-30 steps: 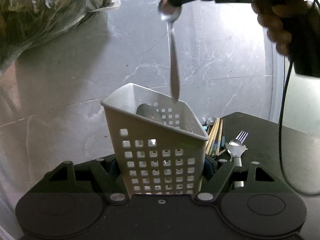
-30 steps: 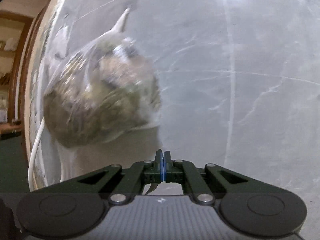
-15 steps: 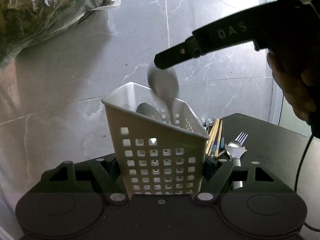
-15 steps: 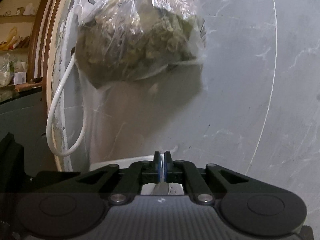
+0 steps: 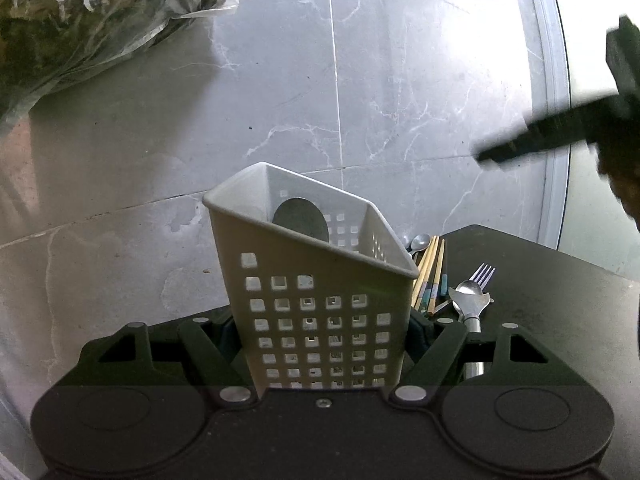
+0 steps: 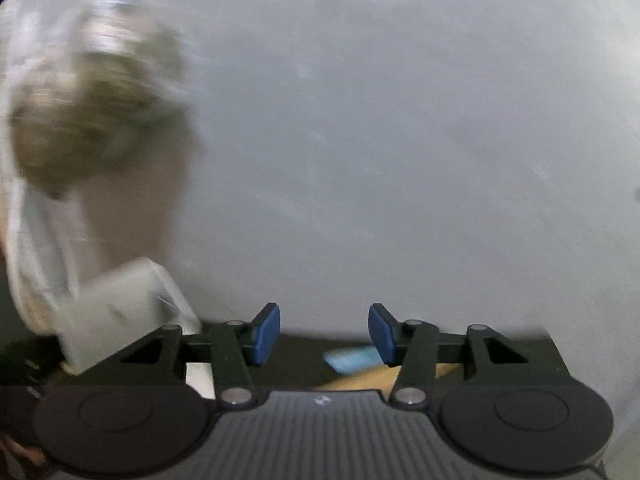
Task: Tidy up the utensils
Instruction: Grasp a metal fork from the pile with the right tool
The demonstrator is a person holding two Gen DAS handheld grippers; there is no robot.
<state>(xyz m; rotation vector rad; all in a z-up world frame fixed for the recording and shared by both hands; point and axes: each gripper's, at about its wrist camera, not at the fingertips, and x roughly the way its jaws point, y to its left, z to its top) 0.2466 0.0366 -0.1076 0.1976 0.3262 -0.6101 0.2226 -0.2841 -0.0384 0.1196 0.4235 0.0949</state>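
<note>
My left gripper (image 5: 326, 332) is shut on a white perforated utensil caddy (image 5: 316, 300) and holds it upright; a spoon bowl (image 5: 301, 219) shows inside it. Behind the caddy on the dark counter (image 5: 560, 304) lie wooden chopsticks (image 5: 430, 276), a fork (image 5: 482, 274), a small spoon (image 5: 420, 242) and a large spoon (image 5: 469, 300). My right gripper (image 6: 324, 334) is open and empty; it also shows blurred at the right of the left wrist view (image 5: 532, 140). The caddy appears blurred at the lower left of the right wrist view (image 6: 116, 312).
A plastic bag of dried greens (image 5: 80, 20) hangs at the upper left against the grey marble wall (image 5: 280, 100); it is blurred in the right wrist view (image 6: 92, 112). A light blue object (image 6: 352, 358) lies on the counter below the right gripper.
The right gripper let the spoon go into the caddy, opened, and drew away to the right. The left gripper kept holding the caddy still.
</note>
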